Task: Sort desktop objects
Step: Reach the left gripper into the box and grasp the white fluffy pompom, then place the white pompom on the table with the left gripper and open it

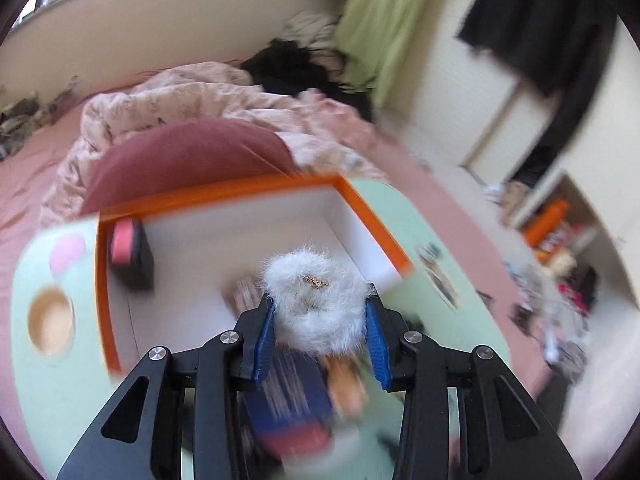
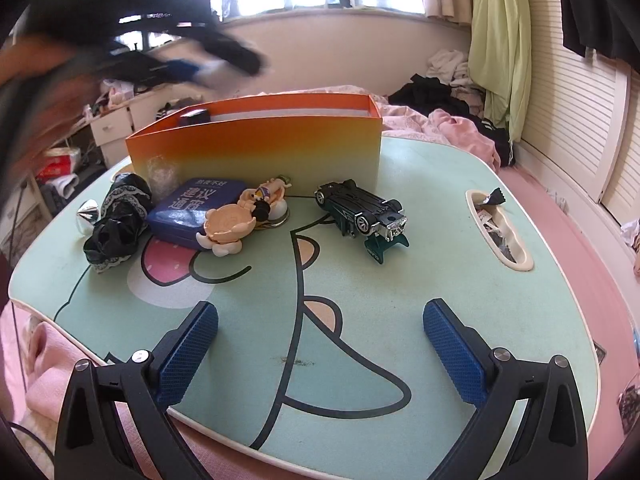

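Only left wrist shows left gripper (image 1: 320, 322) clenched on fluffy white scrunchie (image 1: 316, 300) above orange box (image 1: 224, 192); right gripper (image 2: 320, 350) released (toy car (image 2: 362, 210) visible there).

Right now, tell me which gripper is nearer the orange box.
Left. The left gripper, holding a white fluffy scrunchie, hovers above the orange box; the right gripper sits open at the table's near edge.
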`<state>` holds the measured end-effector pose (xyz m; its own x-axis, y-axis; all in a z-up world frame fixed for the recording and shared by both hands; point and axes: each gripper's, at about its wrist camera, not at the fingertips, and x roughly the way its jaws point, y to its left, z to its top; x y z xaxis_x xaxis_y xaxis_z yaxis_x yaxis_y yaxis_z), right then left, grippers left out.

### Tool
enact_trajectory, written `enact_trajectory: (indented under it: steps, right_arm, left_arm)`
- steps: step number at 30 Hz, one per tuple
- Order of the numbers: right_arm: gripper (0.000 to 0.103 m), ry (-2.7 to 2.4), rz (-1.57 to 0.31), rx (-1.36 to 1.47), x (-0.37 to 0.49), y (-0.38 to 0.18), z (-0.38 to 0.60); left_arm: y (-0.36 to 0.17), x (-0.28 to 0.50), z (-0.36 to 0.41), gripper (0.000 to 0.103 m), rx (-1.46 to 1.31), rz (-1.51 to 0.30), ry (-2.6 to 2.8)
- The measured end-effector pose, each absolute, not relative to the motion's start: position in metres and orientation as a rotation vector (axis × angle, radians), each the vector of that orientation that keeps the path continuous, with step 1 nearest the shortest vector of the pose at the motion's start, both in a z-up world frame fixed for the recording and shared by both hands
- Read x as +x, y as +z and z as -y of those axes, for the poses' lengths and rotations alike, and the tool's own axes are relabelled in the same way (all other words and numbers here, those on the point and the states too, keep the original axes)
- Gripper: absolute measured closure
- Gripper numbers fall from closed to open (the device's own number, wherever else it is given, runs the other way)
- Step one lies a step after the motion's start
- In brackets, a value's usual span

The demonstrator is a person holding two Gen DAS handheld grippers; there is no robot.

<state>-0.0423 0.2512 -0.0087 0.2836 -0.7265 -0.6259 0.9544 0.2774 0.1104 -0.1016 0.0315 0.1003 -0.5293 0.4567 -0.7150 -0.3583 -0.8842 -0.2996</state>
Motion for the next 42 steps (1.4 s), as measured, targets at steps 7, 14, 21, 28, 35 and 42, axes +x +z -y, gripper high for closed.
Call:
enact_trajectory:
  steps: [7,14,21,28,35,42]
  right_arm:
    - [0.0,-1.199,-0.514,0.524,-0.042,-0.01,-0.251]
    - [0.0,-1.2,-0.512,0.523,-0.042,-0.009,-0.254]
    - [0.0,-1.201,-0.513,0.523,-0.043,-0.009,-0.254]
    - [0.0,-1.203,-0.526,0.521,-0.044,-0.012,-0.255]
    - [0.0,-1.201,-0.523,0.524,-0.041,-0.011,-0.257]
    - [0.002,-1.147,-0.503,0.522,-0.039,-0.008,-0.262]
  left_arm:
    - [0.045,-0.023,-0.015,0.062,-1.121,0.179,2.307]
    - [0.025,0.003,-0.032,0.038,-0.971,-0.133,2.523]
    - [0.031,0.051,0.0,0.022,-0.909,-0.105,2.671]
    - [0.003,0.045,0.006,0.011,-0.991,-0.112,2.781]
    - [0.001,0.039,0.006,0.0,-0.989,-0.103,2.785]
    - [0.0,0.04,0.005,0.0,-0.987,-0.101,2.784]
